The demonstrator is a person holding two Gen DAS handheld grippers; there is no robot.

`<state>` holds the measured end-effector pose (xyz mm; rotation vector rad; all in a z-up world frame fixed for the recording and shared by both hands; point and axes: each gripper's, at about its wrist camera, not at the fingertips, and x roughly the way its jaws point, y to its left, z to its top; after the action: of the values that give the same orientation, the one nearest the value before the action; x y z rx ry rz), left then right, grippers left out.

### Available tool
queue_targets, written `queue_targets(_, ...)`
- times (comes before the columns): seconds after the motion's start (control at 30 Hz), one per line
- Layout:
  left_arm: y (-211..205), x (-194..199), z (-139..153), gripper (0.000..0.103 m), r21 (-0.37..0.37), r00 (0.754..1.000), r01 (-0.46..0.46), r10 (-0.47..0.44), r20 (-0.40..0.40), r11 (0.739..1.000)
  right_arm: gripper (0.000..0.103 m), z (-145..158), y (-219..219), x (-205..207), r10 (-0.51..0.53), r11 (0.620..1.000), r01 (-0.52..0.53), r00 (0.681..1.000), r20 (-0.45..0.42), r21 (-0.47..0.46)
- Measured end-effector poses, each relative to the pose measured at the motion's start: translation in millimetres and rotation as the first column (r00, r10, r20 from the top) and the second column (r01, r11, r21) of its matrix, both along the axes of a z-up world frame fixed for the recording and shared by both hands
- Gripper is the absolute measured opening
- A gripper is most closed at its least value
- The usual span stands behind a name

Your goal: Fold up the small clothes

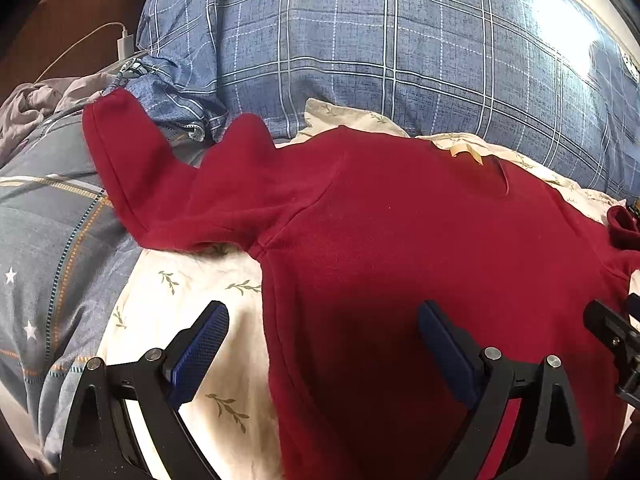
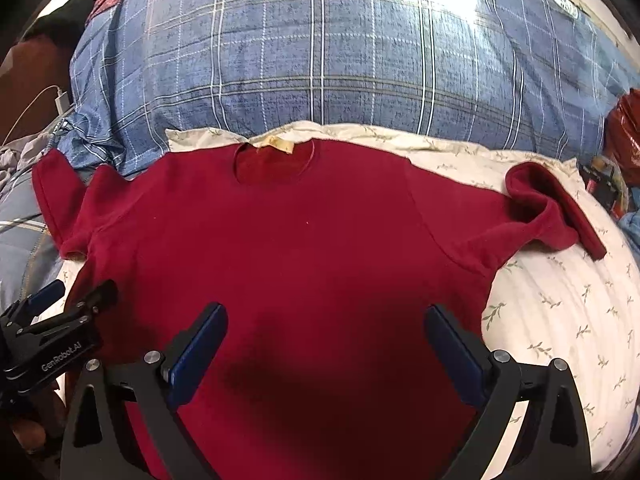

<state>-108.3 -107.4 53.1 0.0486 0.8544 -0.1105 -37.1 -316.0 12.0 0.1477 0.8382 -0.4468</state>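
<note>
While you held both tools low over the bed, the red sweater [image 2: 304,248] lay spread flat, front up, on the cream sheet [image 2: 560,312] with its leaf print. Its neck hole and tan label [image 2: 276,145] pointed away from you toward the blue plaid pillow [image 2: 320,52], which rose just beyond the sweater's collar. Your left gripper [image 1: 322,344] had its jaws spread wide and held nothing; one blue pad hung over bare sheet just beside the sweater's side seam, the other over the sweater's body. Your right gripper [image 2: 326,344] was likewise spread apart and empty, both pads over the lower middle of the sweater. Whether either tool touched the cloth could not be told.

On the sweater's left side, the sleeve [image 1: 132,168] ran out past the sheet and up onto a grey-blue quilt [image 1: 48,240], its cuff bent upward. On the sweater's right side, the other sleeve [image 2: 556,212] was doubled over on itself on the sheet. Beyond the left sleeve's cuff, a white charger plug [image 1: 125,45] and its cable rested near the pillow's corner.
</note>
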Motion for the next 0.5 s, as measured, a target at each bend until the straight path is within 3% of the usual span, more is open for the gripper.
queue_targets(0.5, -4.9, -7.8, 1.9, 0.095, 0.024, 0.999, 0.012, -0.013, 0.048, 1.000, 0.100, -1.6, -2.1, 2.0, -0.008, 1.000, 0.008, 1.000, 0.004, 0.019)
